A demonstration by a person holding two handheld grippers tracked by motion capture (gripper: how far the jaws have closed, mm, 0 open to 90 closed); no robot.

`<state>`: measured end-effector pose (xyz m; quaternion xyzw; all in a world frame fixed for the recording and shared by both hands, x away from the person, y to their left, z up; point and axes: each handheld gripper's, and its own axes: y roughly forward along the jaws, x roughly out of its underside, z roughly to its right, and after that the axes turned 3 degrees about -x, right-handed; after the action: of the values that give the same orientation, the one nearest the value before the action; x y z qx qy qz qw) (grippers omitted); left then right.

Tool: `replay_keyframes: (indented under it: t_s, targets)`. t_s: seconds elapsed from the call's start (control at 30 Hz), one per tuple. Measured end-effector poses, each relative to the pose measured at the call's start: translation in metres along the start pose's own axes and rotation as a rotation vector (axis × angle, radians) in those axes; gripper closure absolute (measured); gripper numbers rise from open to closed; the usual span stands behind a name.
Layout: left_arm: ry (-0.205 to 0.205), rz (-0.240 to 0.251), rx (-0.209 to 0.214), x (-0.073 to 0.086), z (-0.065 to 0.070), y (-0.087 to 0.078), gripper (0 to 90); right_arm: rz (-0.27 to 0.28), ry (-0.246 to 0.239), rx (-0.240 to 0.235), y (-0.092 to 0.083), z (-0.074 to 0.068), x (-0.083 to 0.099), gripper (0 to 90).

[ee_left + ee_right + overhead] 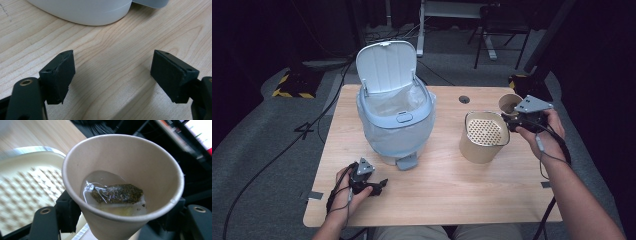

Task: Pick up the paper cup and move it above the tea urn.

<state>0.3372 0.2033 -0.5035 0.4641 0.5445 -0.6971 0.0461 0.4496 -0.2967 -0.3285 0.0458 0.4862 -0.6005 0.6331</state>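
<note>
High view: right gripper (523, 121) is clamped on a paper cup (510, 104), held off the table at the far right. The beige strainer bin (483, 136) with the perforated insert sits just beside it, to the gripper's left and slightly nearer the person; cup rim and bin rim look close to touching, can't tell for sure. The pale blue trash can (395, 116), lid up and liner in, is well apart to the left, past the strainer. Left gripper (373, 186) rests low near the front edge, just in front of the can's pedal and far from the cup. Right hand is clearly the nearer one for anything involving the cup. Table (437, 195) is bare in front of both bins, so there's room to swing.

Left gripper view: jaws spread wide, nothing between them, only wood grain. The can's white base is ahead and above, apart from the pads.

Right gripper view: jaws pinch the cup (120, 182) at its sides, its long axis tilted away from the camera. Inside lie a tea bag (116, 193) and a shallow pool of liquid. The strainer's holed tray (30, 185) lies directly left of the cup, lower. My read: the next move is probably a tip leftward over the strainer; the table's right edge is close behind, so keep the motion inboard.
</note>
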Motion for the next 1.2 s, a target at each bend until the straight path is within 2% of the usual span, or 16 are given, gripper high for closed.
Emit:
replay_keyframes:
  t_s: [0.03, 0.1, 0.17, 0.3, 0.33, 0.53, 0.6, 0.63, 0.7, 0.87, 0.9, 0.97, 1.07, 1.1, 1.13, 1.2]
  targets:
    - [0.000, -0.001, 0.000, 0.000, 0.000, 0.000, 20.5, -0.052, -0.120, 0.050, 0.002, -0.002, -0.001, 31.7]
    - [-0.006, 0.001, 0.004, 0.000, 0.000, 0.000, 20.4, -0.062, -0.140, 0.056, 0.002, -0.002, -0.001, 31.8]
    - [-0.006, 0.001, 0.005, 0.000, 0.000, 0.000, 20.3, -0.101, -0.227, 0.080, 0.005, -0.006, -0.002, 31.8]
    - [-0.005, 0.000, 0.004, 0.000, 0.000, 0.000, 20.3, -0.233, -0.551, 0.173, 0.011, -0.017, -0.006, 31.8]
    - [-0.005, 0.000, 0.004, 0.000, 0.000, 0.000, 20.3, -0.233, -0.551, 0.173, 0.011, -0.017, -0.006, 31.8]
    - [-0.002, -0.002, 0.008, 0.000, 0.000, 0.000, 20.2, -0.367, -0.894, 0.288, 0.023, -0.033, -0.005, 31.8]
    - [-0.002, -0.002, 0.009, 0.000, 0.000, 0.000, 20.3, -0.374, -0.909, 0.295, 0.024, -0.034, -0.005, 31.8]
    - [-0.001, -0.003, 0.010, 0.001, 0.001, -0.001, 20.3, -0.389, -0.973, 0.323, 0.025, -0.034, -0.004, 31.8]
    - [-0.001, -0.003, 0.011, 0.001, 0.001, -0.001, 20.3, -0.396, -0.992, 0.331, 0.026, -0.035, -0.004, 31.8]
    - [-0.001, -0.003, 0.011, 0.001, 0.001, -0.001, 20.3, -0.434, -1.146, 0.397, 0.025, -0.036, -0.007, 31.7]
    - [-0.001, -0.003, 0.011, 0.001, 0.001, -0.001, 20.3, -0.454, -1.224, 0.428, 0.025, -0.038, -0.007, 31.7]
    - [-0.001, -0.003, 0.012, 0.001, 0.001, -0.001, 20.3, -0.460, -1.263, 0.440, 0.025, -0.038, -0.007, 31.7]
    - [-0.001, -0.003, 0.011, 0.001, 0.001, -0.001, 20.3, -0.505, -1.445, 0.492, 0.026, -0.041, -0.007, 31.6]
    - [-0.001, -0.003, 0.011, 0.001, 0.001, -0.001, 20.3, -0.530, -1.548, 0.526, 0.027, -0.043, -0.008, 31.6]
    - [-0.001, -0.003, 0.011, 0.001, 0.001, -0.001, 20.3, -0.530, -1.548, 0.526, 0.027, -0.043, -0.008, 31.6]
    - [0.000, -0.001, 0.009, 0.001, 0.001, -0.001, 20.4, -0.559, -1.647, 0.567, 0.028, -0.043, -0.009, 31.6]
